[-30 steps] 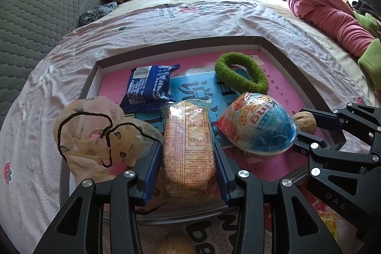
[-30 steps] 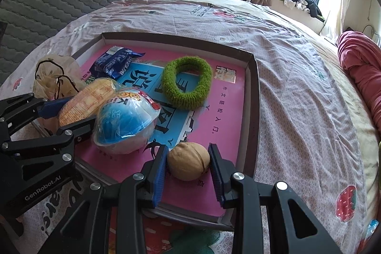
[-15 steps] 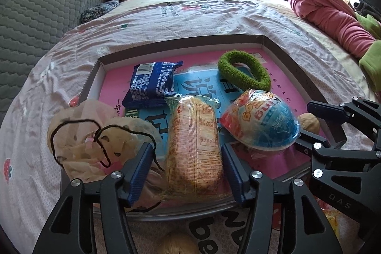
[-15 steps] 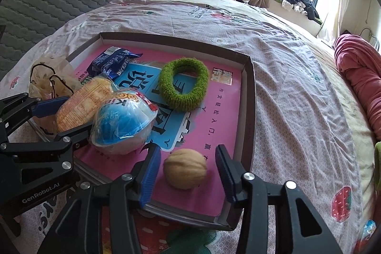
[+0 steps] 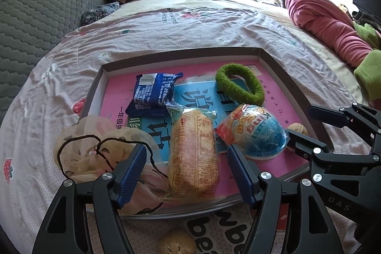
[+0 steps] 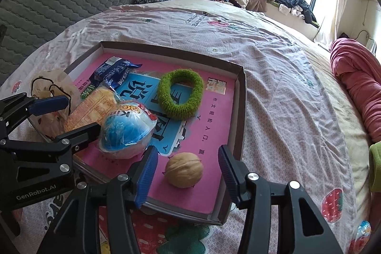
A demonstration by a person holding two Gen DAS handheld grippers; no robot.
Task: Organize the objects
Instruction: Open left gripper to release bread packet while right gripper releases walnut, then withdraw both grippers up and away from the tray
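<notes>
Left wrist view: my left gripper [image 5: 185, 168] stood wide open with nothing between its blue pads [image 5: 131, 173]. One second earlier those pads had pressed both long sides of the wrapped cracker packet [image 5: 194, 154]; half a second earlier they had parted a little; now each pad stood clear of the wrapper. The packet lay lengthwise at the near edge of the shallow box lid [image 5: 295, 92], its near end over the rim. Left of it sat the crumpled pale bag with a black cord [image 5: 95, 154], which the left pad overlapped. Beyond the packet lay the blue snack pouch [image 5: 152, 94], and to its right the blue-and-red dome-shaped wrapped toy [image 5: 257, 132] and the green fuzzy ring [image 5: 240, 82]. A second walnut [image 5: 177, 244] rested on the bedspread [image 5: 190, 27] in front of the lid.

Right wrist view: my right gripper [image 6: 188, 173] was likewise spread wide and held nothing. The walnut [image 6: 184, 169], gripped between its pads a second before, lay free on the pink floor of the lid, near the right-hand wall [image 6: 240, 116], apart from both pads. The gripper had also drawn back, so the walnut sat farther ahead of the fingertips than in the frame half a second earlier. The dome-shaped toy [image 6: 127, 130], cracker packet [image 6: 92, 108], ring [image 6: 181, 93] and pouch [image 6: 114, 69] kept their places.
</notes>
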